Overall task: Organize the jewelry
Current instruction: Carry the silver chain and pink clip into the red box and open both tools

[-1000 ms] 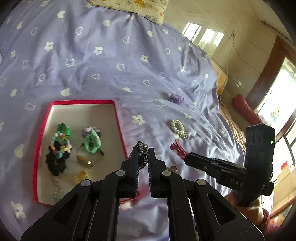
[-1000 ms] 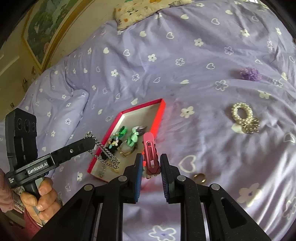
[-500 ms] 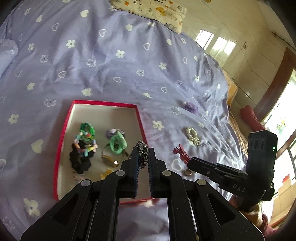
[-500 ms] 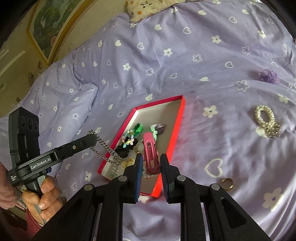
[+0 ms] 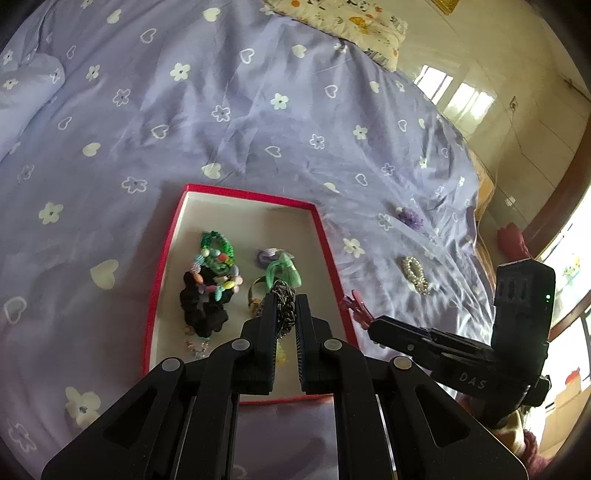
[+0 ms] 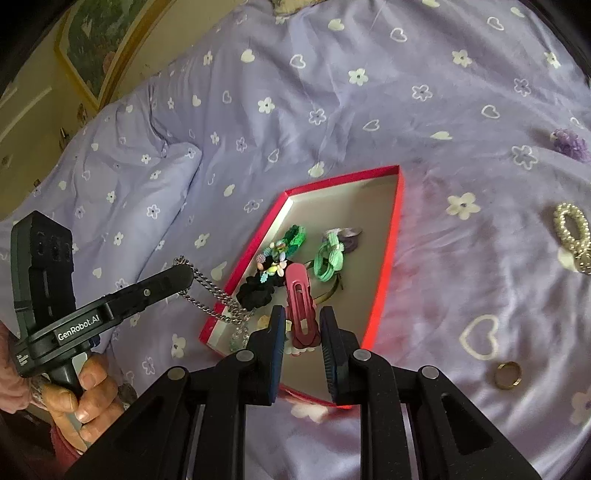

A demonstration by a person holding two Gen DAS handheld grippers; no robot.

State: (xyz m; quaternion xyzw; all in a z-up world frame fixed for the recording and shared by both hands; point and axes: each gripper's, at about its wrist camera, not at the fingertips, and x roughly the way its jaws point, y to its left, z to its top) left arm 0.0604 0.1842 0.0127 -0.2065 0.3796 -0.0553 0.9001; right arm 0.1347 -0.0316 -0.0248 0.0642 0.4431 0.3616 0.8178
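A red-rimmed box (image 5: 334,258) (image 6: 391,236) lies on the purple bedspread and holds several hair ties and trinkets. My left gripper (image 5: 286,301) is shut on a silver chain (image 5: 283,304), which hangs over the box's near left edge in the right wrist view (image 6: 218,295). My right gripper (image 6: 302,314) is shut on a pink hair clip (image 6: 301,299) above the box's near end; the clip also shows in the left wrist view (image 5: 356,306).
On the bedspread right of the box lie a pearl bracelet (image 5: 415,271) (image 6: 572,229), a purple hair tie (image 5: 410,218) (image 6: 570,144) and a gold ring (image 6: 508,374). A pillow (image 5: 340,18) lies at the far end. The bed's right edge drops to the floor.
Both grippers have moved left over the box with their loads. The chain and the pink clip now hang above the box rather than beside it.
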